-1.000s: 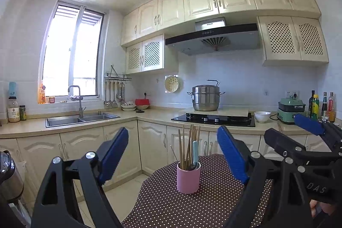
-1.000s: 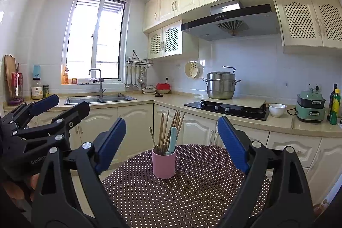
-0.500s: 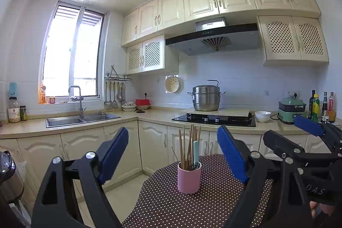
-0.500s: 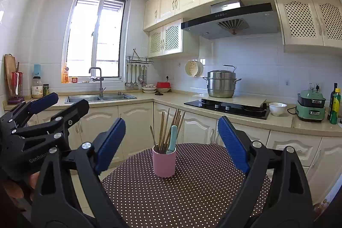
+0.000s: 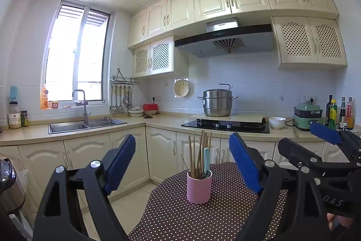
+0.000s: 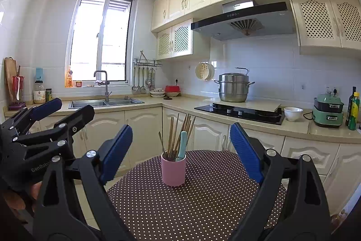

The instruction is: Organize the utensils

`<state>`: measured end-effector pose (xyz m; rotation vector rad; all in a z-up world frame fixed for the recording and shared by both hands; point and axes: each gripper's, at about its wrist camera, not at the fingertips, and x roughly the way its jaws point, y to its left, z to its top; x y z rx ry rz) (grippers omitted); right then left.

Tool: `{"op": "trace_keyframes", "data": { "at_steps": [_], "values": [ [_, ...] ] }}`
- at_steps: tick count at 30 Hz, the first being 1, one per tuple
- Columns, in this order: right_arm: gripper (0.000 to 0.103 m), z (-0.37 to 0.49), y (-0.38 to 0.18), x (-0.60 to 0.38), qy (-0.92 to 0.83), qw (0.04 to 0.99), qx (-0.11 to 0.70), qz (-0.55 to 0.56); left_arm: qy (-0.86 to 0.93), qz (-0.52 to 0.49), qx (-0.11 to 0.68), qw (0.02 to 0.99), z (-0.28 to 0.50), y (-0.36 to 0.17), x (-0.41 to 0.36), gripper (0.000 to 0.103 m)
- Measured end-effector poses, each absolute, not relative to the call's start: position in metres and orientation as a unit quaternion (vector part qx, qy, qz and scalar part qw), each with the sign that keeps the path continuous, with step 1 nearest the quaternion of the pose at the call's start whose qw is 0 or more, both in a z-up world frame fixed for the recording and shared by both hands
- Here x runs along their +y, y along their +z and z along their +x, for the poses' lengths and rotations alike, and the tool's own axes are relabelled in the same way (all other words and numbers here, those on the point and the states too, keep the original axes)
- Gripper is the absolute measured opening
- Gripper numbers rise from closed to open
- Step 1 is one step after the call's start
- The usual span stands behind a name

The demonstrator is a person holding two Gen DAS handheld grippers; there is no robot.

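The left tool (image 5: 181, 158) points level across the room with its blue-padded jaws spread wide; nothing sits between them and neither pad touches anything. Seen through the gap, a pink cup (image 5: 199, 186) stands upright on a small table (image 5: 180, 218) covered in a brown cloth with white dots. The cup lies well ahead of the pads, apart from both.

The right tool (image 6: 180, 150) is level too, its jaws standing just as wide and empty. From its camera the same pink cup (image 6: 173, 169) sits about midway between the two blue pads but beyond their tips, on the dotted table (image 6: 203, 207), with bare cloth all around it.

Inside the cup is a bundle of wooden chopsticks (image 6: 178, 134) fanning upward and leaning a little to the right, a pale teal handle (image 6: 182, 145) among them, and a thin metal utensil (image 6: 161, 141) tilted to the left. What kind of heads the teal and metal pieces carry cannot be told, since they are buried in the cup.

Each tool shows at the edge of the other's view: the right one at the right edge of the left camera (image 5: 315, 143), the left one at the left edge of the right camera (image 6: 65, 108), both with jaws parted, side by side and not touching. A fingertip (image 5: 334, 219) shows under the right tool's handle.

Behind the table runs a kitchen worktop (image 6: 180, 105) with a sink (image 6: 106, 103), a hob (image 6: 239, 113) and a steel pot (image 6: 233, 87).
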<state>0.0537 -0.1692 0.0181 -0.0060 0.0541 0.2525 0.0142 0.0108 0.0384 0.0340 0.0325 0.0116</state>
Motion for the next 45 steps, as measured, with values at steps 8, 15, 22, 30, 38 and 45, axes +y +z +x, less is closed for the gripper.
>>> {"op": "trace_keyframes", "data": {
  "at_steps": [8,15,22,30,38,45],
  "values": [
    [0.087,0.0541,0.0173,-0.1694,0.126,0.992,0.028,-0.003,0.006,0.017,0.016,1.0,0.0136,0.0384,0.0103,0.084],
    [0.087,0.0539,0.0165,-0.1695,0.125,0.992,0.029,-0.002,0.006,0.017,0.018,1.0,0.0133,0.0366,0.0095,0.084],
    [0.087,0.0538,0.0155,-0.1685,0.125,0.992,0.029,-0.002,0.006,0.017,0.018,1.0,0.0134,0.0367,0.0094,0.084],
    [0.088,0.054,0.0157,-0.1687,0.125,0.992,0.029,-0.002,0.007,0.018,0.017,1.0,0.0133,0.0367,0.0093,0.084],
    [0.088,0.0535,0.015,-0.1688,0.126,0.992,0.029,-0.001,0.006,0.018,0.017,1.0,0.0138,0.0357,0.0094,0.084],
    [0.088,0.0532,0.0137,-0.1689,0.126,0.992,0.03,0.0,0.007,0.018,0.019,1.0,0.0133,0.0351,0.0097,0.084]
  ]
}}
